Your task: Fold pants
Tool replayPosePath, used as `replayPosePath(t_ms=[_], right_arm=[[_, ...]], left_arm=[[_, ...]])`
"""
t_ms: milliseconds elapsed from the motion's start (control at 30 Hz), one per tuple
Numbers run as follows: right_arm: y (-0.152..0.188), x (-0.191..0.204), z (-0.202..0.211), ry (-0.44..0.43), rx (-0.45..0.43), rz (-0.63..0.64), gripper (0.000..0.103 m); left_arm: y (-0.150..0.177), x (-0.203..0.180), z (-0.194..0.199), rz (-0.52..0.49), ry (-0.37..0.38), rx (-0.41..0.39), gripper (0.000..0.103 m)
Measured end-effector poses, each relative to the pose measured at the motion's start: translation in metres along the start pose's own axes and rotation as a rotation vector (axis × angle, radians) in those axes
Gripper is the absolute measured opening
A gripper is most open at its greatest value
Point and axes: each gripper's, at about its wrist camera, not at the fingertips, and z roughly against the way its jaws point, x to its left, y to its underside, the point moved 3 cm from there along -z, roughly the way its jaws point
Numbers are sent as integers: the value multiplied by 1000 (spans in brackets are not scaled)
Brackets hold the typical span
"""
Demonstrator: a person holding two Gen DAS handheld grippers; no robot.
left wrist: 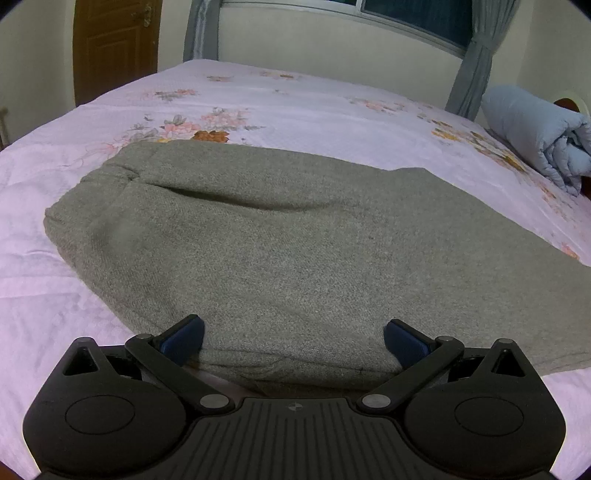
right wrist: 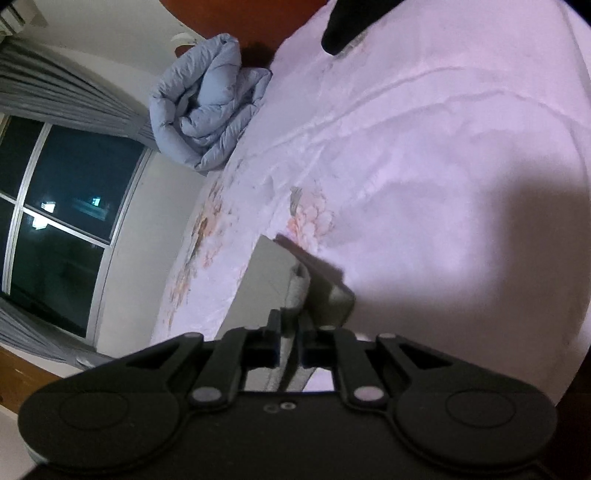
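The grey knit pants (left wrist: 280, 240) lie spread across the pink floral bed sheet (left wrist: 258, 99), filling the middle of the left wrist view. My left gripper (left wrist: 293, 338) stands open at their near edge, blue pads on either side of a raised fold without pressing it. In the right wrist view, rolled on its side, my right gripper (right wrist: 290, 343) is shut on a thin end of the pants (right wrist: 273, 280), which sticks out ahead of the fingers above the sheet (right wrist: 424, 166).
A rolled pale blue quilt (left wrist: 535, 133) (right wrist: 210, 107) lies at the bed's far end by the headboard. A window with grey curtains (right wrist: 62, 206) and a wooden door (left wrist: 114, 48) line the walls. A dark object (right wrist: 343, 26) pokes in at the top.
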Motion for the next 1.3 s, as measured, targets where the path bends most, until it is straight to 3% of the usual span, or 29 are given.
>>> replayPosePath(t_ms=[100,133,200,400,633,1033,1100,1133,1167,1300], right_arm=[[-3,-15,2,29,4,-50,0],[-2,-15,8,12,-19,-52,0],[-1,-14,18,-36,-39,-61,10],[11,1,9,-110,20,-56,10],[24,8,-22,-69,78,-106,10],[30,1,-13,-64,83,-168,14],[30,-1,-17,-72,74,-182,13],[30,0,-18,-72,68,-174,3],[30,4,-17,-67,61,-150,0],[27,22,-2,-109,19,-77,0]], left_arm=[[-1,1,1,-1,7,4,103],[-1,2,1,-1,10,5,103],[-1,2,1,-4,13,4,103],[0,0,1,-7,6,1,103],[-2,2,1,-6,16,5,103],[2,1,2,-8,18,-5,103],[2,1,2,-8,18,-4,103],[2,1,3,-7,18,-3,103],[2,1,2,-7,18,-4,103],[2,1,3,-6,18,-8,103]])
